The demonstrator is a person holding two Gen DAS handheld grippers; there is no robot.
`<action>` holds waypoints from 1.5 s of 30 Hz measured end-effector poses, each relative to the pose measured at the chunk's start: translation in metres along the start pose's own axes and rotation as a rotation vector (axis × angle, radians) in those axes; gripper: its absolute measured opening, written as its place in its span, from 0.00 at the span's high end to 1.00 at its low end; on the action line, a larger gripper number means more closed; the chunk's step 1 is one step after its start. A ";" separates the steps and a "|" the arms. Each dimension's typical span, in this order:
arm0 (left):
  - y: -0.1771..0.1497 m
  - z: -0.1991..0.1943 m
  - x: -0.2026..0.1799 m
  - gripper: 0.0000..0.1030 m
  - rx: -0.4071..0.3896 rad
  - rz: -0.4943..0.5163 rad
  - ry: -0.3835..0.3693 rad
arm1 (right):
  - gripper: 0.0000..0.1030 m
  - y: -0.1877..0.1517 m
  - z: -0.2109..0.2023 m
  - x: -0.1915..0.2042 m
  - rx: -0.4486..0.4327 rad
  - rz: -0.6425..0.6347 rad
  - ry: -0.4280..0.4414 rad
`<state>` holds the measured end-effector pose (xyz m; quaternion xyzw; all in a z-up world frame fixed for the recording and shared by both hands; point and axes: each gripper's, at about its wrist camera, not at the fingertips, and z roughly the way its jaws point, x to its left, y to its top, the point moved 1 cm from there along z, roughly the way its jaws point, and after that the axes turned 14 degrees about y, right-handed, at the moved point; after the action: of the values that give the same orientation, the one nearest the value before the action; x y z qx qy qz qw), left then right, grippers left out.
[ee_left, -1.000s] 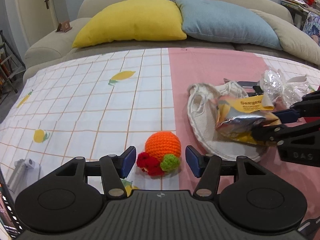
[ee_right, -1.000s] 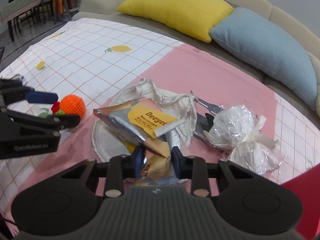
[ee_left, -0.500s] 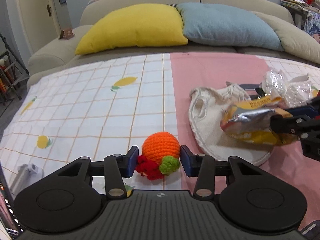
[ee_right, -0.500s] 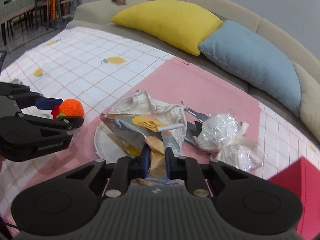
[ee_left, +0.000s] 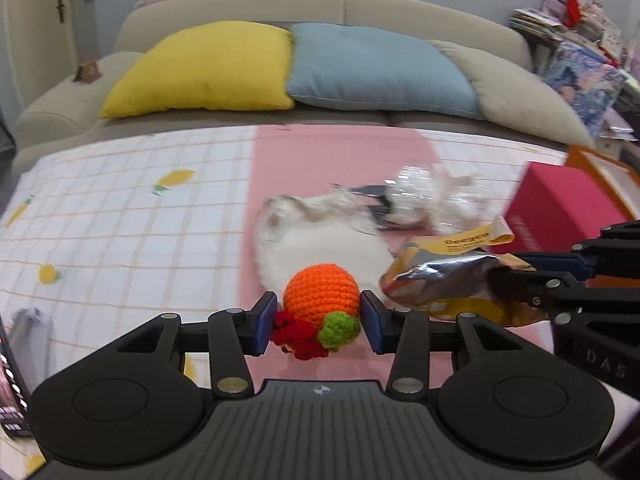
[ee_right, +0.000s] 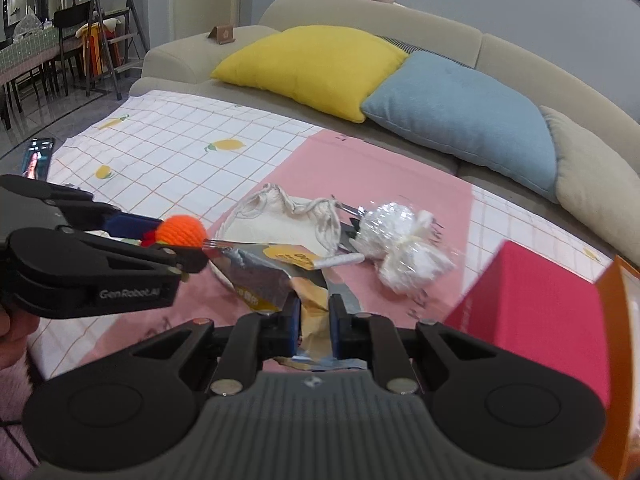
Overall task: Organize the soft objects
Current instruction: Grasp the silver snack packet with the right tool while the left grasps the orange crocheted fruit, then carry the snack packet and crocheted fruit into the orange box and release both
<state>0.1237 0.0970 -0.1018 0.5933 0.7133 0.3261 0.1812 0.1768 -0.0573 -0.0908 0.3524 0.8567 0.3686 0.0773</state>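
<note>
So both hands are loaded: the left gripper (ee_left: 319, 322) has its fingers pinching the crocheted orange (ee_left: 321, 297), and the right gripper (ee_right: 313, 326) is clamped on the foil snack bag (ee_right: 276, 276), both held up off the bed. The red box (ee_right: 532, 320) sits at the bed's right edge, nearer the right hand. The drawstring pouch (ee_right: 276, 228) lies flat mid-bed; can't tell what's inside either
</note>
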 end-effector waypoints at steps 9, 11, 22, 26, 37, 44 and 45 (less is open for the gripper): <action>0.011 -0.045 -0.037 0.51 -0.051 0.017 -0.130 | 0.88 -0.019 -0.076 -0.025 -0.066 0.053 -0.078; 0.018 -0.055 -0.047 0.51 -0.069 0.019 -0.164 | 0.88 -0.020 -0.093 -0.035 -0.090 0.059 -0.112; 0.062 -0.093 -0.134 0.51 -0.211 0.185 -0.328 | 0.88 -0.020 -0.165 -0.110 -0.197 0.110 -0.279; 0.081 -0.094 -0.171 0.51 -0.251 0.250 -0.373 | 0.88 -0.020 -0.182 -0.142 -0.226 0.131 -0.349; 0.121 -0.060 -0.247 0.51 -0.228 0.357 -0.479 | 0.88 -0.036 -0.187 -0.249 -0.209 0.363 -0.386; 0.125 -0.038 -0.287 0.51 -0.211 0.481 -0.475 | 0.88 -0.053 -0.152 -0.300 -0.143 0.482 -0.393; 0.124 -0.037 -0.291 0.51 -0.214 0.497 -0.478 | 0.88 -0.055 -0.147 -0.305 -0.131 0.483 -0.398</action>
<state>0.2567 -0.1826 -0.0278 0.7858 0.4467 0.2851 0.3190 0.3142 -0.3703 -0.0621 0.6051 0.6907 0.3544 0.1762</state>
